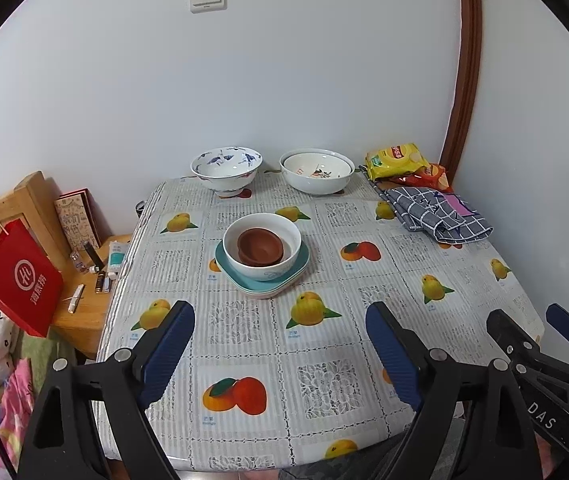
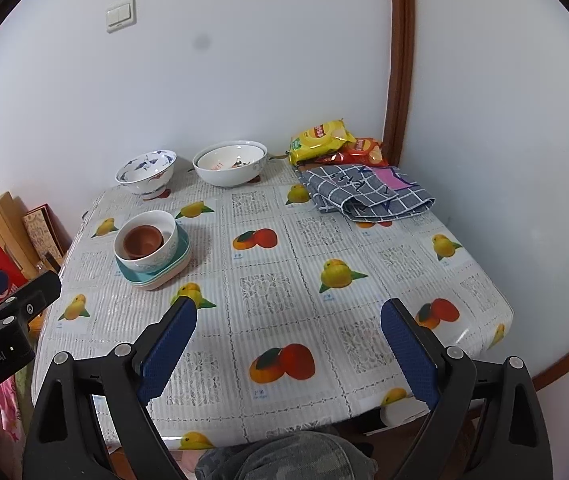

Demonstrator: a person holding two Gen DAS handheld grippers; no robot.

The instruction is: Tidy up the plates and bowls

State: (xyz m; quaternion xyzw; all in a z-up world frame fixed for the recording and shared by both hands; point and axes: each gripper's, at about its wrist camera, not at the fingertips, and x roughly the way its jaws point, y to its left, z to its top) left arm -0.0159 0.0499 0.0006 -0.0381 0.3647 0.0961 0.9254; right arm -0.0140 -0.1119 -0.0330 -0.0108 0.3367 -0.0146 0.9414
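Two tools, left tool point(image 1: 280, 322) and right tool point(image 2: 288, 320), gape wide and empty. Stacked bowls point(image 1: 261, 251) sit mid-frame, clear of the surface point(image 1: 324, 360) edges, bare cloth around them.

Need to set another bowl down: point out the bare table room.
Free: the near half of the table, in front of the stacked dishes, and the middle right of them. Crowded: the far edge, with two bowls, snack bags and cloth.

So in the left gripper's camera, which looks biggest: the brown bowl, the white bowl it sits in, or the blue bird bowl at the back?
1. White bowl, clearly widest.
2. Blue bird bowl, though it stands farther back, so it may really match the white one.
3. Brown bowl, smallest; it fits inside the white bowl.
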